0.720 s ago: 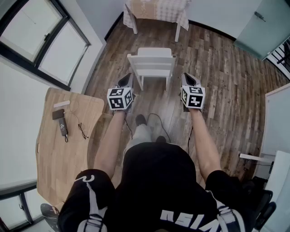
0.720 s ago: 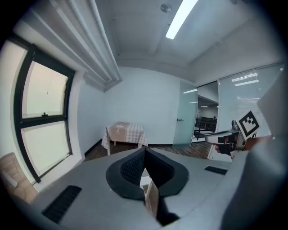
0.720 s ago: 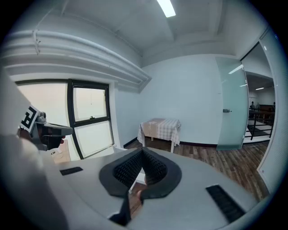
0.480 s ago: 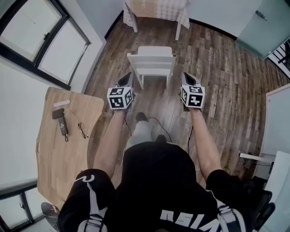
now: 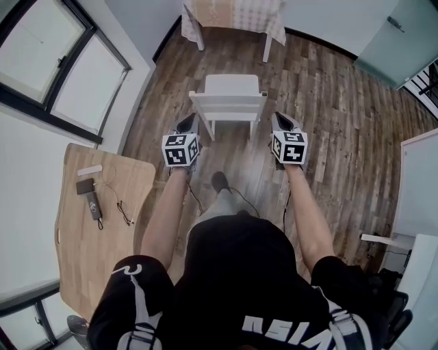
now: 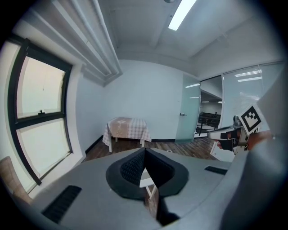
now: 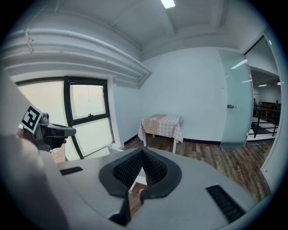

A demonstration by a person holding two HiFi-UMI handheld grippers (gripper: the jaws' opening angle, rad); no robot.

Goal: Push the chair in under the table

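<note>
- Chair (image 5: 229, 99) stands on the floor (image 5: 328, 123), out in the open, well apart from the checked-cloth table (image 5: 236, 15) beyond it, backrest toward the person
- Left gripper (image 5: 187, 124) and right gripper (image 5: 282, 122) flank the backrest, near but not touching, jaws of both pressed together on nothing
- Pushing looks not yet begun; the whole shove is left

chair (image 5: 229, 96): white | table (image 5: 236, 14): beige-and-white checked cloth, white legs | floor (image 5: 335, 109): dark brown planks, streaked grain | worktop (image 5: 82, 253): pale wood grain | left tool (image 5: 190, 119), right tool (image 5: 282, 119): grey, black pads, cubes with black-and-white square markers | window frame (image 5: 116, 104): black | shorts (image 5: 233, 273): black, white print
</note>
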